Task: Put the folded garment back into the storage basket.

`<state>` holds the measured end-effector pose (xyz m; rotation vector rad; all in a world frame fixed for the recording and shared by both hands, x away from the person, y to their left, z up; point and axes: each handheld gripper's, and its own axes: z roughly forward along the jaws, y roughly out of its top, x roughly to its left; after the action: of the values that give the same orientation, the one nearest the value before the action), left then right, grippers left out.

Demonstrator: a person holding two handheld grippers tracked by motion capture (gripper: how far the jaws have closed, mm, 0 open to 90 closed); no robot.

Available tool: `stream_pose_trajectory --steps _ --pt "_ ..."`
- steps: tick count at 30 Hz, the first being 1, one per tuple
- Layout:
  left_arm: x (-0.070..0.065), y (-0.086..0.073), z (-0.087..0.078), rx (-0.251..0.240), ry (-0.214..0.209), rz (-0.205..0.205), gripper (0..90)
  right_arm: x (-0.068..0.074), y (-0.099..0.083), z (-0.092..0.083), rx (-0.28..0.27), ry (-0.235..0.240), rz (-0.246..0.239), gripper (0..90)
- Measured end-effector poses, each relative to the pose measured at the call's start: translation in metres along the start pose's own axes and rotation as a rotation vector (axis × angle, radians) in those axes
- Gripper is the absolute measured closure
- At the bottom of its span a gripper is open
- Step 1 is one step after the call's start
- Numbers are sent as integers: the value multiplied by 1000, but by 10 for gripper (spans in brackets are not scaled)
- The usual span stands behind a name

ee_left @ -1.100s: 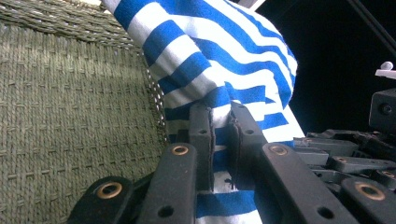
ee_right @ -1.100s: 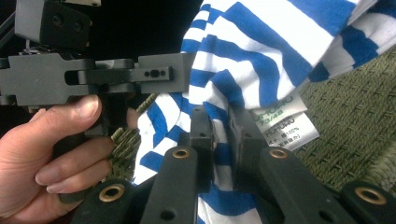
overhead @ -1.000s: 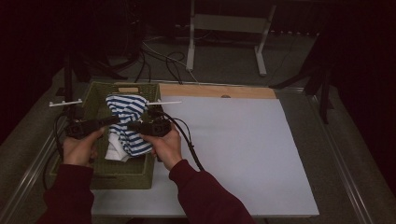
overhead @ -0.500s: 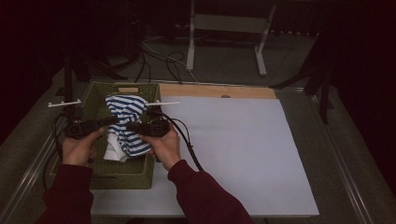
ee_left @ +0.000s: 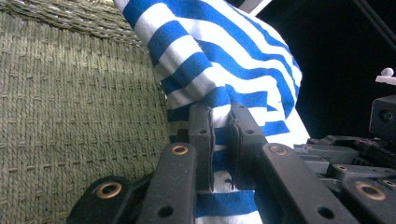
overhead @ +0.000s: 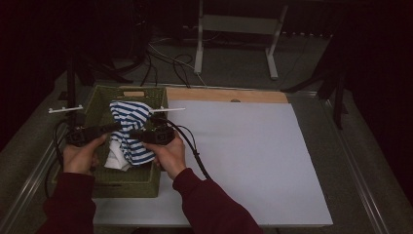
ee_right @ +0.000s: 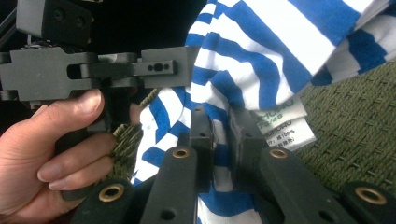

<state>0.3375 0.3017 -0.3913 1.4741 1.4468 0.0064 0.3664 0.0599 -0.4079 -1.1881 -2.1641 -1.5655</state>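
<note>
High view, left to right: the left gripper (overhead: 113, 127) pinches the blue-and-white striped garment (overhead: 129, 134) above the green woven basket (overhead: 127, 183); beside it the right gripper (overhead: 135, 135) clamps that cloth too, white table (overhead: 253, 161) lying beyond.

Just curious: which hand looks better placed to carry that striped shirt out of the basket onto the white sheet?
Probably the right gripper: like the left gripper it clamps the striped shirt, but it is nearer the white sheet.

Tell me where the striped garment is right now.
In the high view, the blue-and-white striped garment hangs over the green woven basket at table's left, pinched between left gripper and right gripper.
</note>
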Motion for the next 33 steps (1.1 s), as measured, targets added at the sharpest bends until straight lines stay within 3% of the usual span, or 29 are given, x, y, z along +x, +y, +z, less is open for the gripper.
stream_pose_trajectory --steps 33 --pt "10 -4 -5 3 20 -6 817 2 -6 14 18 11 22 813"
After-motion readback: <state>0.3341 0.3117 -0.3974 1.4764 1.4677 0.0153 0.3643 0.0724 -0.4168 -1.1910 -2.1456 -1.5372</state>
